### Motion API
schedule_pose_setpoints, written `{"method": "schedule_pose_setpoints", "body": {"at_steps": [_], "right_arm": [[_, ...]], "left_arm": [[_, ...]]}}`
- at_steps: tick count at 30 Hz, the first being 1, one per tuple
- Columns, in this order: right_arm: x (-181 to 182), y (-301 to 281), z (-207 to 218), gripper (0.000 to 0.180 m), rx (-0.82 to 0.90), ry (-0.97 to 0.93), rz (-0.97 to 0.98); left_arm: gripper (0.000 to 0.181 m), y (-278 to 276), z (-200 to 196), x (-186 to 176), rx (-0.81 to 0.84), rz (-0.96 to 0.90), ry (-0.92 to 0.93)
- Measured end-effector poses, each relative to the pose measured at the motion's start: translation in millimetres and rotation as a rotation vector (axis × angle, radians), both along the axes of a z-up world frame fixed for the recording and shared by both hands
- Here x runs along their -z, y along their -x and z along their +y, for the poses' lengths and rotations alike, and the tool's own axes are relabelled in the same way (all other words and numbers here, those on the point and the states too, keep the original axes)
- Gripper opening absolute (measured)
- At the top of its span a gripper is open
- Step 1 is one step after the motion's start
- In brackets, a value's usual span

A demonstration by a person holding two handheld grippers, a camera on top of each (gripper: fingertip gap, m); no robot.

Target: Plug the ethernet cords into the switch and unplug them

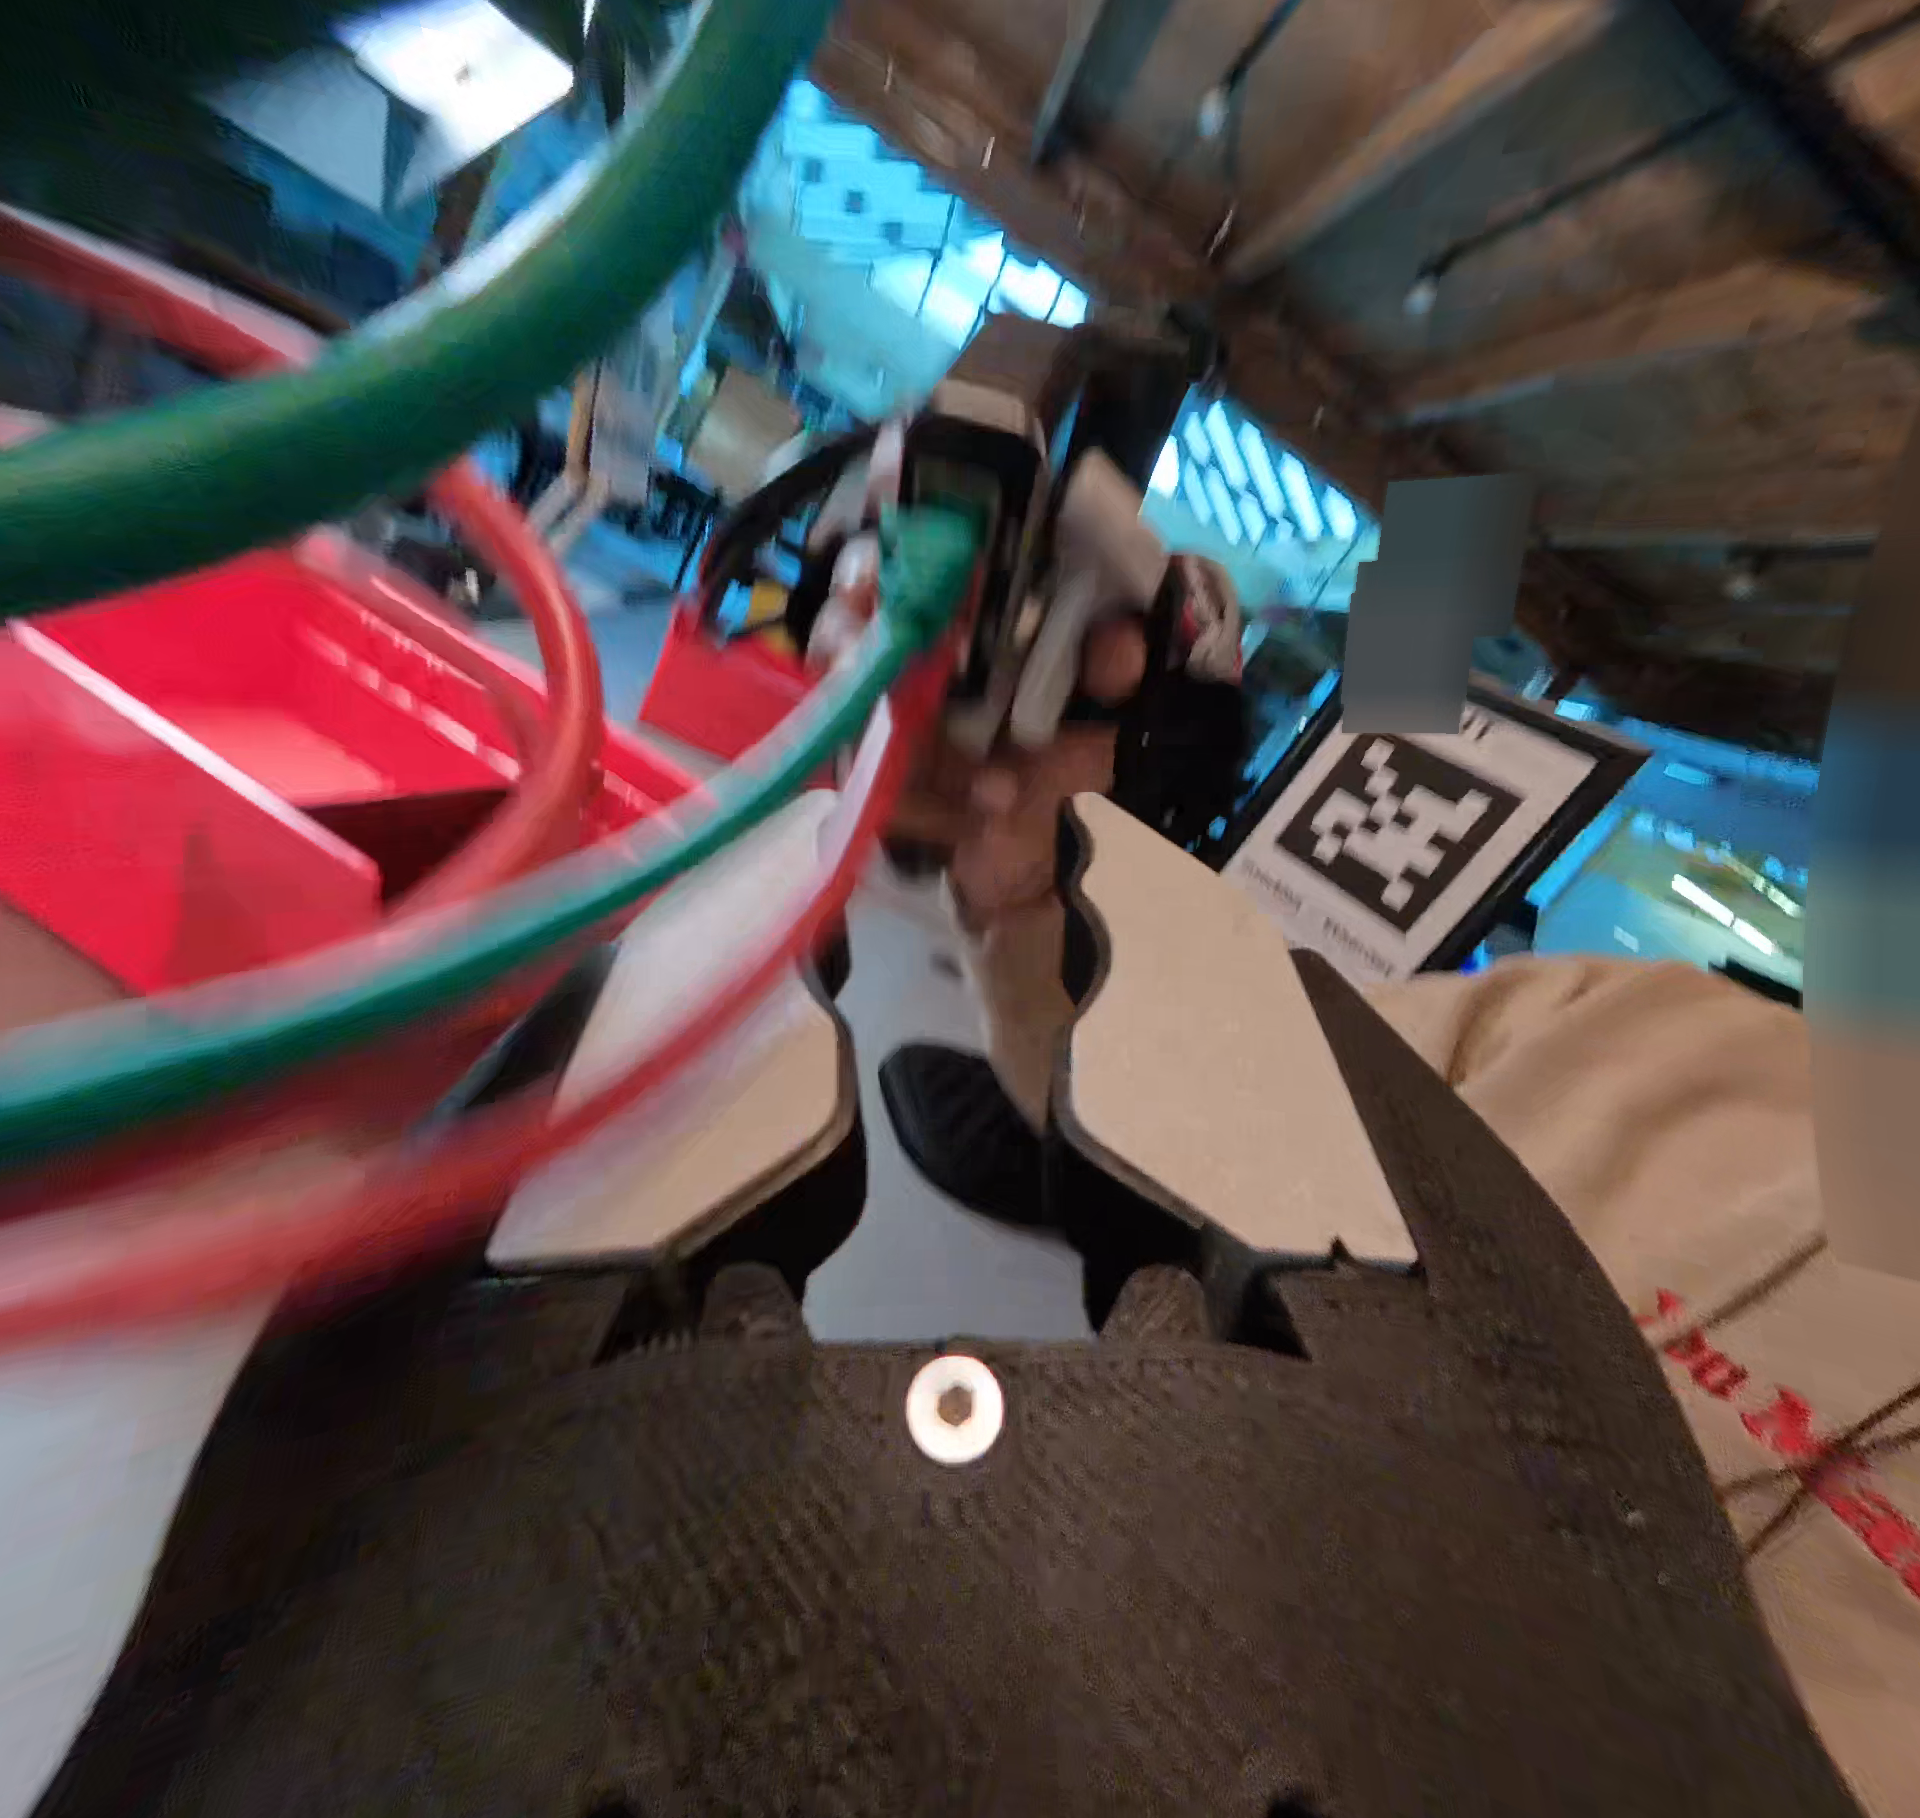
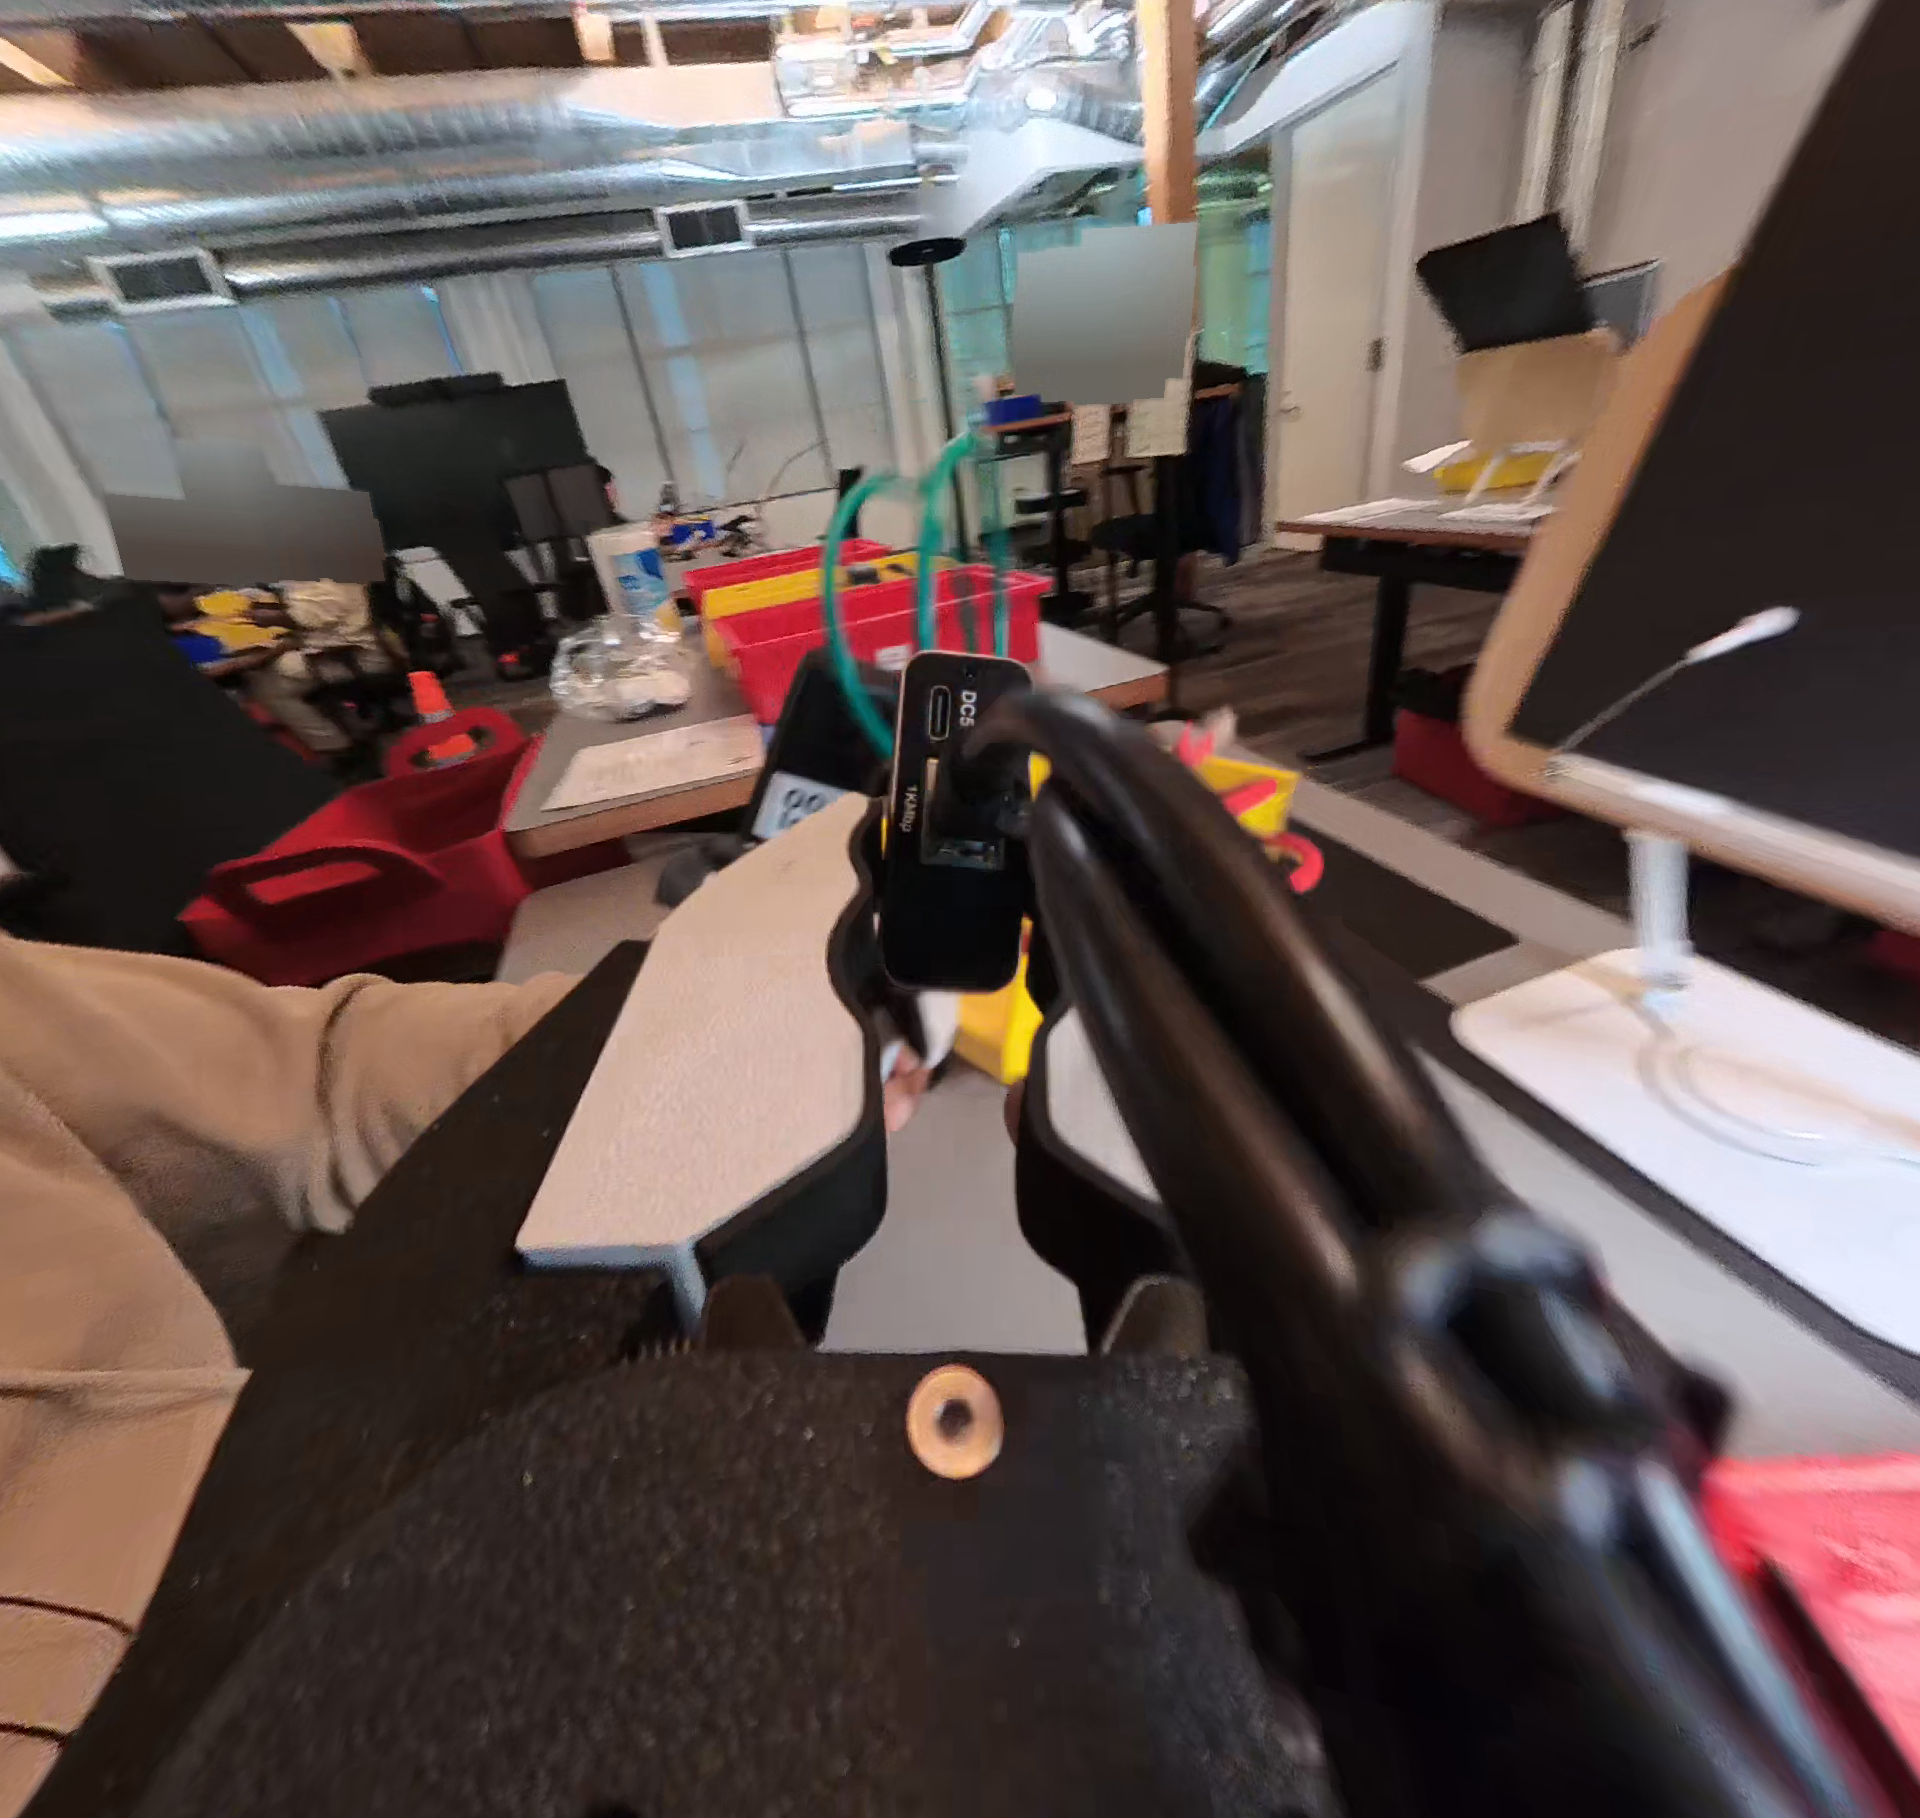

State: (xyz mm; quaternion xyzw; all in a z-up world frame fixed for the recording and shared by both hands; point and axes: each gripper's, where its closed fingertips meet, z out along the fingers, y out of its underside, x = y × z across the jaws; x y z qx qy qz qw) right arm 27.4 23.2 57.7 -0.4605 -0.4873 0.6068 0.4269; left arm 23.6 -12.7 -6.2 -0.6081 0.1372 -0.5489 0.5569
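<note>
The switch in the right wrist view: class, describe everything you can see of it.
The switch is a small, glossy black box with rounded corners, held end-on and upright between the fingers of the right hand-held gripper, above the table. Its near face shows a slim oval port and rectangular sockets. A black cord plugs into it; a green cord loops behind.

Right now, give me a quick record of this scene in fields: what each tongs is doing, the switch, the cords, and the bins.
right tongs: shut on switch
left tongs: open, holding nothing
switch: held up off the table, black cord plugged into its end
green cord: plug at the switch, loops toward the left tongs
red cord: loops beside the green one
red bin: on the table, left
</note>
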Motion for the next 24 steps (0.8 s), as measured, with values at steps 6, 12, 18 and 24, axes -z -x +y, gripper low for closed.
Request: {"method": "schedule_pose_setpoints", "body": {"at_steps": [6, 12, 18, 24], "right_arm": [[-28.1, -57.3, 93.3, 0.024, 0.197, -0.173, -0.219], [-28.4, -105.6, 182.4, 0.024, 0.428, -0.237, -0.407], [24.6, -113.6, 245.3, 0.024, 0.568, -0.207, -0.595], [116.4, -92.5, 273.8, 0.024, 0.566, -0.180, -0.846]], "left_arm": [[0.040, -8.0, -15.8, 40.9, -0.033, 0.314, 0.022], [0.040, 14.4, -44.6, 72.0, -0.094, 0.406, 0.038], [0.039, 44.5, -56.4, 94.0, -0.167, 0.375, 0.107], [0.037, 56.5, -53.5, 104.2, -0.217, 0.390, 0.107]]}}
